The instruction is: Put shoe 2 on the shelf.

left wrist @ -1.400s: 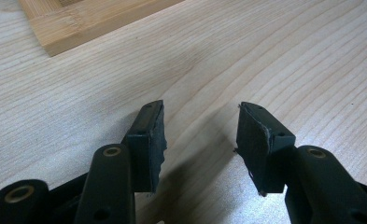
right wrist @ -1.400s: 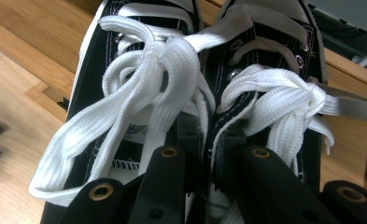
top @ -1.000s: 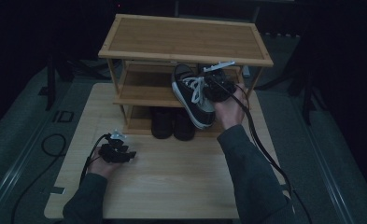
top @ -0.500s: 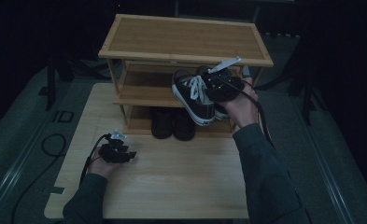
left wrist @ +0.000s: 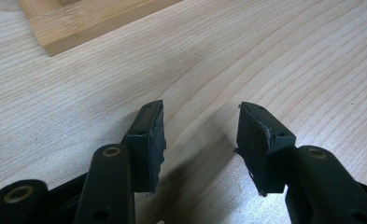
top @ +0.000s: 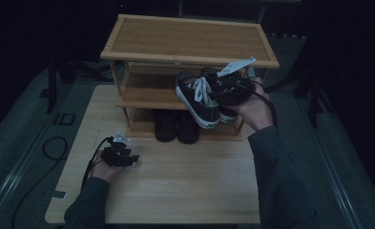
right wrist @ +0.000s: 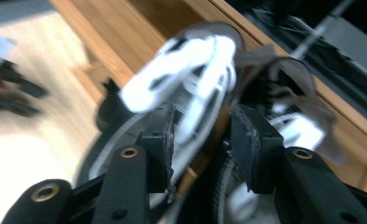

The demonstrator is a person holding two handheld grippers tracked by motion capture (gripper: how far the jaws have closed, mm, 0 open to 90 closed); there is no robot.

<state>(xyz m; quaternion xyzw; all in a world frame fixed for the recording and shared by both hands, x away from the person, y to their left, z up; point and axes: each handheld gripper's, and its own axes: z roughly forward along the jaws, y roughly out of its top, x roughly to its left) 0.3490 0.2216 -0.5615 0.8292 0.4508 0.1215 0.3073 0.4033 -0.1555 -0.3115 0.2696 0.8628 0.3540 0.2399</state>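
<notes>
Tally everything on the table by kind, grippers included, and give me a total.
Shoe racks: 1, the wooden shoe rack.
Black sneakers with white laces: 2, the pair held up by the right gripper.
Dark shoes: 2, the pair on the bottom shelf.
Grippers: 2, counting the left gripper, open over the table.
Total: 7.

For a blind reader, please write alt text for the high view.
The right hand-held gripper holds a pair of black sneakers in front of a wooden shoe rack. The left hand-held gripper rests open on the table.
</notes>
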